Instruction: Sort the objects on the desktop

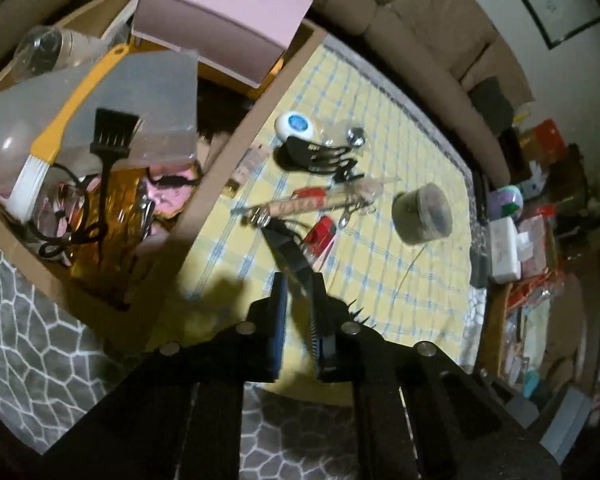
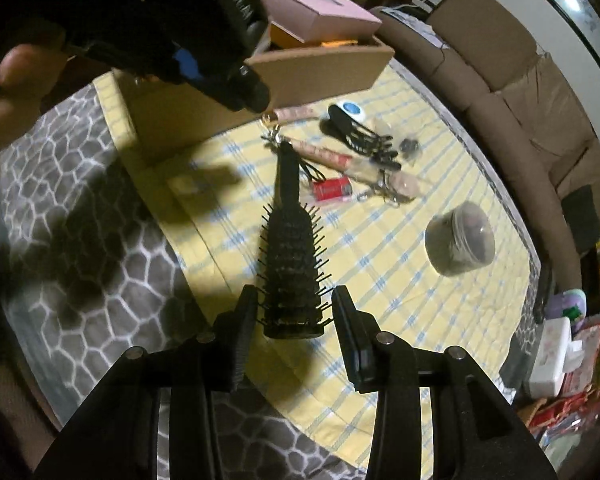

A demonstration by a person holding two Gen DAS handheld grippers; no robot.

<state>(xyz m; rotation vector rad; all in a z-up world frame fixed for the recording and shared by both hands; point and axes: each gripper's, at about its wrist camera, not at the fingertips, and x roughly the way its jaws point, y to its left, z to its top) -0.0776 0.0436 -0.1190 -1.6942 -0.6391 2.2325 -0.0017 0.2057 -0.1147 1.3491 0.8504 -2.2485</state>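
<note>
My right gripper is shut on the bristled head of a black hairbrush, whose handle points away toward the keyring. My left gripper is shut on a thin black comb seen edge-on, its fine teeth showing between the pads. It hangs above the yellow checked cloth, to the right of the cardboard box. Behind its fingers the hairbrush handle shows. On the cloth lie a black claw clip, a white and blue oval device, a red item and a round clear jar.
The cardboard box holds a pink box, a translucent container with a yellow brush and a black brush on it, and cables. A person's hand is at the upper left. A brown sofa curves behind, and clutter crowds the right.
</note>
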